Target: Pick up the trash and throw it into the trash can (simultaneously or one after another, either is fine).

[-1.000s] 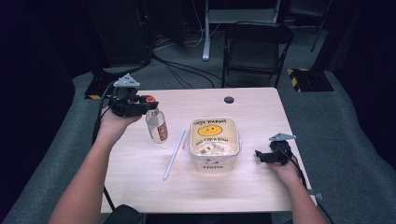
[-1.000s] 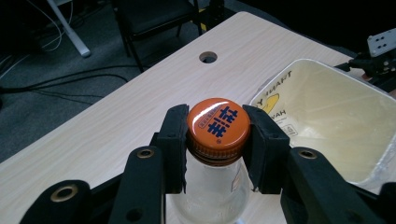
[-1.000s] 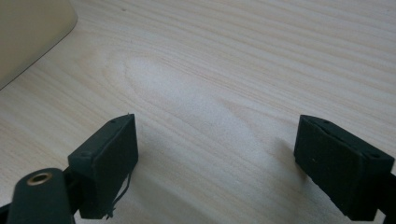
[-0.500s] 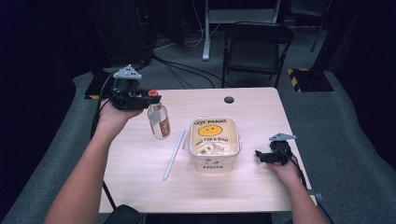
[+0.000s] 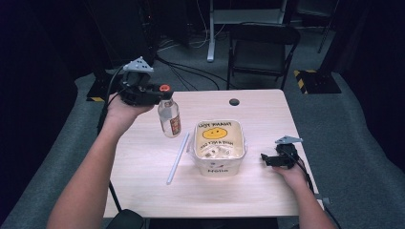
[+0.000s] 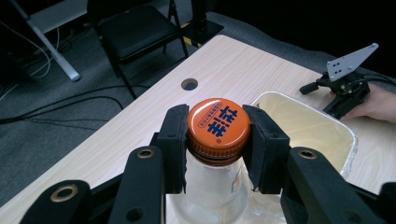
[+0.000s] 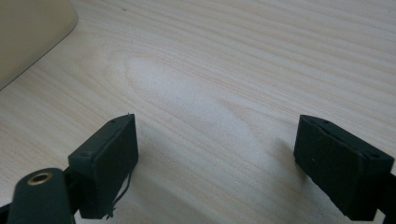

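Left tongs [image 6: 217, 140] clamp bottle cap [image 6: 217, 124]; table edge near.

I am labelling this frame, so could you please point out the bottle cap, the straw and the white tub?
Bottle cap [image 6: 217, 125], left gripper view, middle of its orange top.
Straw [image 5: 177, 158], high view, midway along it.
White tub [image 5: 218, 168], high view, on its near wall.

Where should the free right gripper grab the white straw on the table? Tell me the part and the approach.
Grip the straw mid-length, coming straight down with the jaws across its width. It lies flat and thin beside the tub, so a side approach would only push it. The right gripper is open.
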The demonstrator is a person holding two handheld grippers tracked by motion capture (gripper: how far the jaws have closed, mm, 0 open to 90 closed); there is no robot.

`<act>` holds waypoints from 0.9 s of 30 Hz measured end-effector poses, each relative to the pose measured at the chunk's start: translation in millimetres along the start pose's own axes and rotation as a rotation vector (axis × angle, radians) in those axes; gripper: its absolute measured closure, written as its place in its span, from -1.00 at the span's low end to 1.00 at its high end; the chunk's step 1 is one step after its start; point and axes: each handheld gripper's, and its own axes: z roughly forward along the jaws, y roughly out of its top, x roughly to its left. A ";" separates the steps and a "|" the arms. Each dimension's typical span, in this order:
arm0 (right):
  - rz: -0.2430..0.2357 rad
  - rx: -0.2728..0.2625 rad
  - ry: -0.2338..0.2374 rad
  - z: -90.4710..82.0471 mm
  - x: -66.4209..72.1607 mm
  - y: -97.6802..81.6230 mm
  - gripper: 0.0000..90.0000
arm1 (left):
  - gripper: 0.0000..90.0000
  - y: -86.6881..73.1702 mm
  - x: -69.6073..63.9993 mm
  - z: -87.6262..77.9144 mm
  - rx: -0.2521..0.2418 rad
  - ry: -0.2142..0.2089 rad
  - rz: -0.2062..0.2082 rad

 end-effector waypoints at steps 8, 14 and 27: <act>-0.002 0.001 0.004 0.0 -0.1 0.1 -0.72 | 0.40 14.5 -9.6 5.6 -0.016 -0.018 0.020; -0.004 0.001 0.005 0.0 -0.3 0.2 -0.72 | 0.40 22.3 -16.3 12.7 -0.025 -0.041 0.021; -0.008 0.001 0.008 0.5 -0.6 0.6 -0.72 | 0.40 38.4 -30.0 29.5 -0.032 -0.082 0.044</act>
